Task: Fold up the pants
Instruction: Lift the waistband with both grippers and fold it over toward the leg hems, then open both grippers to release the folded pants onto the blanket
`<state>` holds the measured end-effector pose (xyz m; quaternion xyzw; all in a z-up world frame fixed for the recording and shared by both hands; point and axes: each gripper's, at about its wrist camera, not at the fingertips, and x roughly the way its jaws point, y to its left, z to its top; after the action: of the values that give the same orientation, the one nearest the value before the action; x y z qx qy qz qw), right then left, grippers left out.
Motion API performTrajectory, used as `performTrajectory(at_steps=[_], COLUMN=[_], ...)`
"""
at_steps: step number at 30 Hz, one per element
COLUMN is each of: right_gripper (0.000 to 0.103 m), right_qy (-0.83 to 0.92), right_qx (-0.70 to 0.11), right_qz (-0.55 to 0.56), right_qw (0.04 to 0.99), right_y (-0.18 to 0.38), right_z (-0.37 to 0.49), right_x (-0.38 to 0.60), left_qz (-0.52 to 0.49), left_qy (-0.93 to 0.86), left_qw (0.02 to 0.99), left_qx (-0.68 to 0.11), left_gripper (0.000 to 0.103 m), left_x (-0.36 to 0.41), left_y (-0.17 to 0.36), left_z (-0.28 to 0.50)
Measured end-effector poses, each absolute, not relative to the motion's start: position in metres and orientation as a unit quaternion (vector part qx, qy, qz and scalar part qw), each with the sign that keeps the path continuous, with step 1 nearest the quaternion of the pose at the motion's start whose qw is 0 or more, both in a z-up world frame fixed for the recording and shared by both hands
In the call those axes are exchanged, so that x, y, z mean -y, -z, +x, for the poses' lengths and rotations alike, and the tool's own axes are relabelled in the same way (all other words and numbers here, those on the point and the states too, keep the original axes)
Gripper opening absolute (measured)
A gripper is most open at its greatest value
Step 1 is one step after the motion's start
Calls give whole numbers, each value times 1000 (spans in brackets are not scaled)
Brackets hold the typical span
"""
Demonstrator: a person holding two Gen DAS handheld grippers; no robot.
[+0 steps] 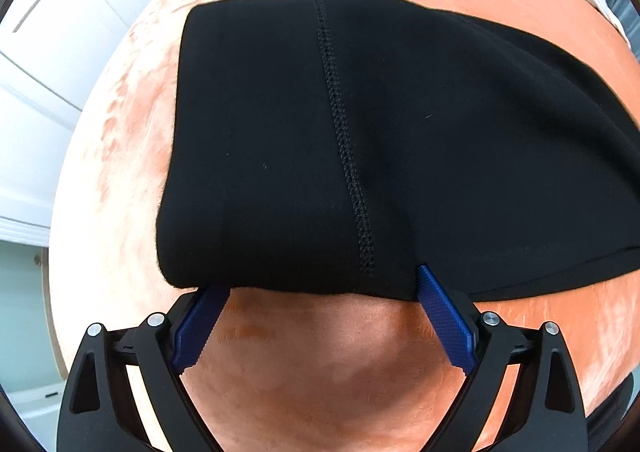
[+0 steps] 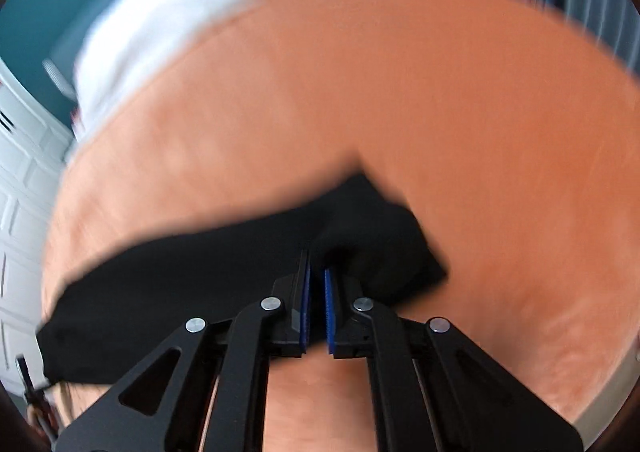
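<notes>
left hand-held gripper (image 1: pixel 322 288) spread wide at pants (image 1: pixel 360 140); right hand-held gripper (image 2: pixel 316 272) pinches them.

The left gripper (image 1: pixel 324 288) pointed steeply down, its jaws spread wide, both blue pads' tips at the pants' (image 1: pixel 360 140) near edge. The right gripper (image 2: pixel 316 272) pointed down, jaws pinched together on black fabric.

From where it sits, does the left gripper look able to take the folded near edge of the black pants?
Probably yes: the left gripper is open, the pants' edge lies right at its fingertips, and nothing stands between them.
</notes>
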<state>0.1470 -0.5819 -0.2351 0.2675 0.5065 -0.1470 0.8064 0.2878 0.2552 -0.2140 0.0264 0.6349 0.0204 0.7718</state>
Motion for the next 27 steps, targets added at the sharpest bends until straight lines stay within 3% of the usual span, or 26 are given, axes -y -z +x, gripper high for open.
performTrajectory(at_steps=[2, 4, 9, 11, 12, 15, 16, 19, 20, 24, 27], right_gripper=[9, 29, 32, 34, 41, 41, 41, 43, 43, 53, 54], right_qy=[148, 172, 199, 170, 156, 115, 108, 55, 44, 5, -11], right_qx=[-498, -469, -461, -460, -460, -462, -463, -479, -485, -495, -500], right_qz=[260, 261, 133, 123, 119, 100, 94, 62, 48, 9, -2], right_qw=[814, 826, 854, 863, 866, 874, 875, 874, 872, 869, 866], right_y=[244, 222, 183, 177, 174, 169, 170, 168, 170, 168, 169], right_z=[143, 135, 111, 101, 94, 80, 80, 80, 84, 89, 91], right_x=[578, 569, 498, 462, 441, 383, 368, 306, 291, 236, 217], left_qz=[9, -24, -200, -282, -312, -351, -351, -341, -333, -290, -247], left_qy=[-27, -29, -52, -54, -58, -50, -47, -46, -49, -26, -3], left_qw=[781, 793, 799, 789, 784, 771, 769, 753, 755, 764, 764], left_qx=[-624, -609, -565, -544, -533, -529, -532, -562, -563, -576, -596], left_gripper=[91, 91, 89, 87, 87, 86, 76, 20, 11, 10, 10], left_x=[-257, -270, -338, -359, -365, -350, -345, -324, -321, -321, -318], left_y=[207, 192, 170, 174, 177, 193, 200, 224, 225, 205, 185], left_z=[284, 276, 245, 245, 247, 255, 254, 263, 252, 261, 273])
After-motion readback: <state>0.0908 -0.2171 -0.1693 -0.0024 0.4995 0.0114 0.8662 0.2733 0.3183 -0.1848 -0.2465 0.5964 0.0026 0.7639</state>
